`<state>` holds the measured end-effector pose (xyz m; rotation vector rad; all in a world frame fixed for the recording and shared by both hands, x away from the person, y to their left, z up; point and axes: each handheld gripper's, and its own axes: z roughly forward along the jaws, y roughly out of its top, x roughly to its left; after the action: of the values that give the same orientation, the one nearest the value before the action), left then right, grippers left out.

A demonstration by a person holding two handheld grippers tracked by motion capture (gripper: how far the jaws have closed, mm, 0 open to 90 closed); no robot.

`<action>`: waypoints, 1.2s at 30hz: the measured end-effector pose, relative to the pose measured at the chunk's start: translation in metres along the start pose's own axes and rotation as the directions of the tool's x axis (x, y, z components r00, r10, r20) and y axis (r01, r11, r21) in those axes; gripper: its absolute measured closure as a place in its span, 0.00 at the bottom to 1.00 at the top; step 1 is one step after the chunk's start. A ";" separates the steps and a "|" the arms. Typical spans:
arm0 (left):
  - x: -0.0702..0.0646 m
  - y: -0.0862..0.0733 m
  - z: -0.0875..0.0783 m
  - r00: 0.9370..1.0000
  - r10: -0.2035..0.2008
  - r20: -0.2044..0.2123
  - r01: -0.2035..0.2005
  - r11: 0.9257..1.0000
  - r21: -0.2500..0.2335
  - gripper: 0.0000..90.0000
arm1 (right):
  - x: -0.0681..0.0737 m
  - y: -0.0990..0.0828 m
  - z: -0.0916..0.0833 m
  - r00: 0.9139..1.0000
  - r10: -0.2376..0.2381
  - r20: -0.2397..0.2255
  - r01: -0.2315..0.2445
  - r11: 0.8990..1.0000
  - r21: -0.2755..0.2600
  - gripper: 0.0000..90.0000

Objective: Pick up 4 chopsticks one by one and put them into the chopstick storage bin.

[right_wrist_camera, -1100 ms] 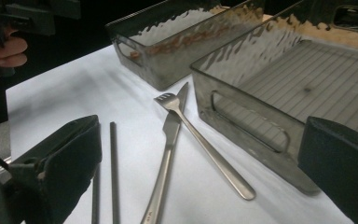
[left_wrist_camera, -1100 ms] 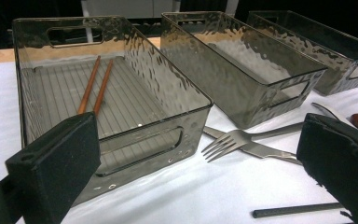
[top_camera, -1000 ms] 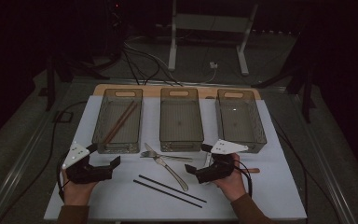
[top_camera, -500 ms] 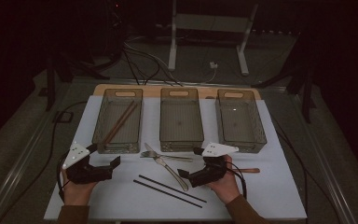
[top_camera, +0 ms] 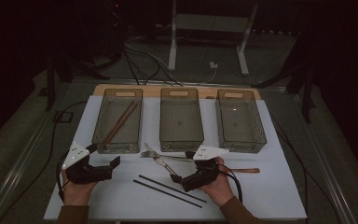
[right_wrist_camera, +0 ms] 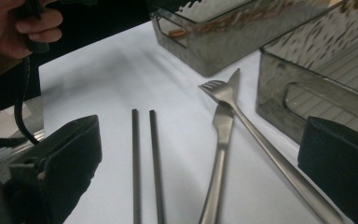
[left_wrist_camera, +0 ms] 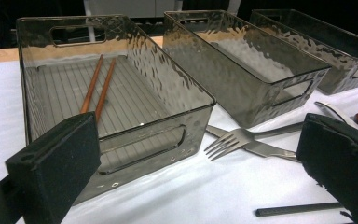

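steel fork and knife, smooth and shiny, lie crossed at centre of the right gripper view, between the right gripper's spread foam-padded jaws. two thin black chopsticks lie parallel lower left. left gripper, jaws apart, faces a ribbed clear bin.

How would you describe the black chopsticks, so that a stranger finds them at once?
Start at the white mat and its three clear bins. In front of the middle bin, near the right gripper, lie the black chopsticks. They are thin, dark and parallel, unlike the shiny fork beside them.
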<state>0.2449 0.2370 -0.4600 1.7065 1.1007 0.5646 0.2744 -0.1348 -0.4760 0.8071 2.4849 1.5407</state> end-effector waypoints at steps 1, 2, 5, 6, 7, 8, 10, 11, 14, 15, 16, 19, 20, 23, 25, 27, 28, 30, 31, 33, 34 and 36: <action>0.000 0.000 0.000 1.000 -0.001 0.000 0.001 1.000 0.000 0.01 | 0.001 0.000 0.001 1.000 0.001 -0.003 -0.001 1.000 0.004 0.00; 0.000 0.000 0.000 1.000 -0.002 0.000 0.002 1.000 0.001 0.01 | 0.002 0.000 0.003 1.000 -0.003 -0.007 0.003 1.000 0.006 0.00; 0.000 0.000 0.000 1.000 -0.002 -0.001 0.002 1.000 -0.001 0.01 | 0.005 -0.001 0.006 1.000 -0.008 -0.017 0.008 1.000 0.018 0.00; 0.000 0.000 0.000 1.000 -0.002 -0.001 0.002 1.000 -0.001 0.01 | 0.005 -0.001 0.007 1.000 -0.010 -0.020 0.010 1.000 0.022 0.00; 0.000 0.000 -0.001 1.000 -0.002 -0.002 0.002 1.000 -0.001 0.01 | 0.006 -0.001 0.008 1.000 -0.010 -0.023 0.011 1.000 0.024 0.00; 0.000 0.000 -0.001 1.000 -0.003 -0.002 0.003 1.000 -0.001 0.01 | 0.007 -0.001 0.009 1.000 -0.011 -0.024 0.012 1.000 0.027 0.00; 0.000 0.000 -0.001 1.000 -0.002 -0.002 0.002 1.000 0.000 0.01 | 0.008 -0.002 0.012 0.999 -0.014 -0.031 0.015 0.999 0.035 0.00; 0.000 0.000 -0.001 1.000 -0.002 -0.002 0.002 1.000 0.000 0.01 | 0.009 -0.002 0.013 0.999 -0.013 -0.033 0.015 0.999 0.038 0.00; 0.000 0.000 0.000 1.000 0.000 -0.002 0.000 1.000 0.002 0.01 | 0.011 -0.003 0.017 0.999 -0.014 -0.043 0.016 0.998 0.052 0.00; 0.000 0.000 0.000 1.000 0.001 -0.002 -0.001 1.000 0.003 0.01 | 0.012 -0.003 0.018 0.999 -0.014 -0.046 0.017 0.998 0.056 0.00; 0.000 0.000 0.000 1.000 0.002 -0.003 -0.002 1.000 0.003 0.01 | 0.013 -0.003 0.019 0.999 -0.016 -0.051 0.019 0.998 0.059 0.00; 0.000 0.000 0.000 1.000 0.003 -0.002 -0.003 1.000 0.004 0.01 | 0.015 -0.004 0.022 0.998 -0.020 -0.059 0.025 0.997 0.078 0.00; 0.000 -0.001 0.000 1.000 0.002 -0.003 -0.002 1.000 0.004 0.01 | 0.015 -0.004 0.023 0.998 -0.024 -0.062 0.030 0.996 0.086 0.00; 0.001 -0.001 0.000 1.000 0.000 -0.003 0.000 1.000 0.004 0.01 | 0.017 -0.005 0.027 0.997 -0.033 -0.068 0.042 0.990 0.131 0.02; 0.001 -0.001 0.000 1.000 0.000 -0.003 0.000 1.000 0.004 0.01 | 0.020 -0.006 0.028 0.996 -0.056 -0.069 0.066 0.988 0.141 0.07; 0.001 -0.001 0.000 1.000 -0.001 -0.004 0.001 1.000 0.004 0.01 | 0.022 -0.006 0.030 0.996 -0.069 -0.061 0.078 0.986 0.148 0.16; 0.001 -0.001 0.000 1.000 -0.001 -0.003 0.001 1.000 0.005 0.01 | 0.024 -0.007 0.031 0.995 -0.075 -0.063 0.084 0.984 0.155 0.18; 0.001 -0.001 0.000 1.000 -0.001 -0.003 0.001 1.000 0.004 0.01 | 0.026 -0.008 0.034 0.993 -0.093 -0.074 0.105 0.977 0.184 0.27; 0.001 -0.001 0.000 1.000 0.000 -0.003 0.000 1.000 0.004 0.01 | 0.028 -0.008 0.034 0.992 -0.099 -0.074 0.111 0.975 0.191 0.32; 0.001 -0.001 -0.001 1.000 -0.001 -0.003 0.001 1.000 0.001 0.01 | 0.031 -0.010 0.036 0.988 -0.121 -0.098 0.139 0.970 0.201 0.48; 0.001 -0.001 -0.001 1.000 -0.002 -0.003 0.002 1.000 0.002 0.01 | 0.033 -0.011 0.036 0.986 -0.129 -0.104 0.149 0.966 0.213 0.54; 0.001 -0.001 -0.001 1.000 -0.001 -0.004 0.001 1.000 0.005 0.01 | 0.036 -0.013 0.038 0.981 -0.153 -0.122 0.179 0.956 0.234 0.65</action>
<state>0.2446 0.2383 -0.4607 1.7096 1.1058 0.5654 0.2523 -0.0913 -0.4985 0.5403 2.7745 1.2692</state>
